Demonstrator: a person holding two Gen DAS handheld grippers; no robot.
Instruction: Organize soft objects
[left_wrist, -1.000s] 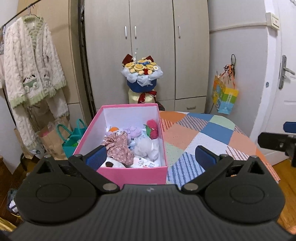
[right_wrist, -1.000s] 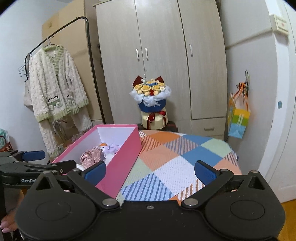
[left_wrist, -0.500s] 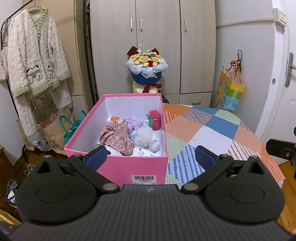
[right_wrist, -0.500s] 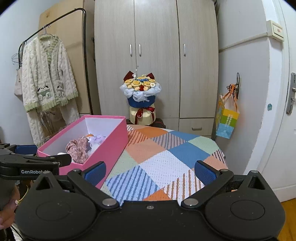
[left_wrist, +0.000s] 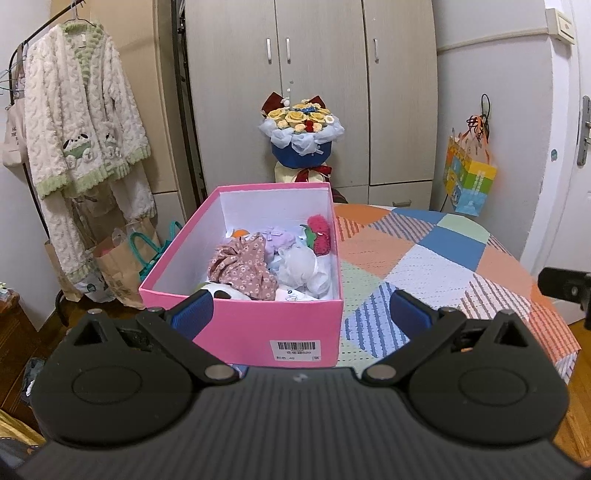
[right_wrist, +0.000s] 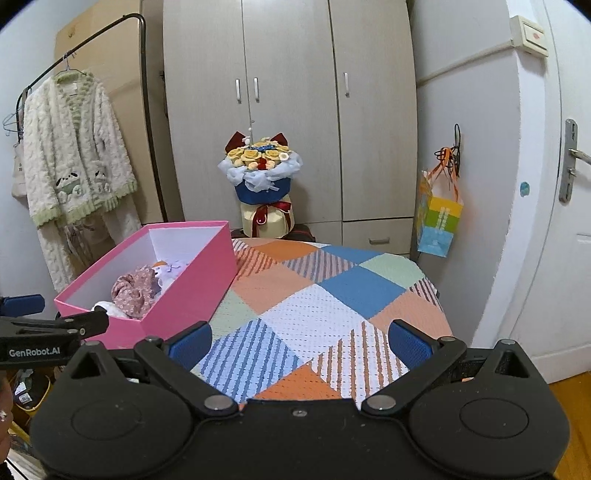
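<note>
A pink box (left_wrist: 243, 325) stands at the left of the patchwork-covered table (left_wrist: 436, 254). It holds several soft things: a floral pink cloth (left_wrist: 243, 266), a white puff (left_wrist: 299, 264), a lilac toy (left_wrist: 277, 238) and a red plush (left_wrist: 320, 233). My left gripper (left_wrist: 301, 312) is open and empty, just in front of the box's near wall. In the right wrist view the box (right_wrist: 192, 288) sits at the left and my right gripper (right_wrist: 301, 341) is open and empty over the cloth (right_wrist: 325, 306).
A flower bouquet (left_wrist: 301, 136) stands behind the table in front of grey wardrobes. A fluffy robe (left_wrist: 81, 129) hangs on a rack at left, with paper bags (left_wrist: 118, 266) under it. A colourful gift bag (left_wrist: 467, 177) hangs at right, near the door.
Both grippers have drawn back and risen from the box; the box's front with its barcode label now shows. Both stay open and empty.
</note>
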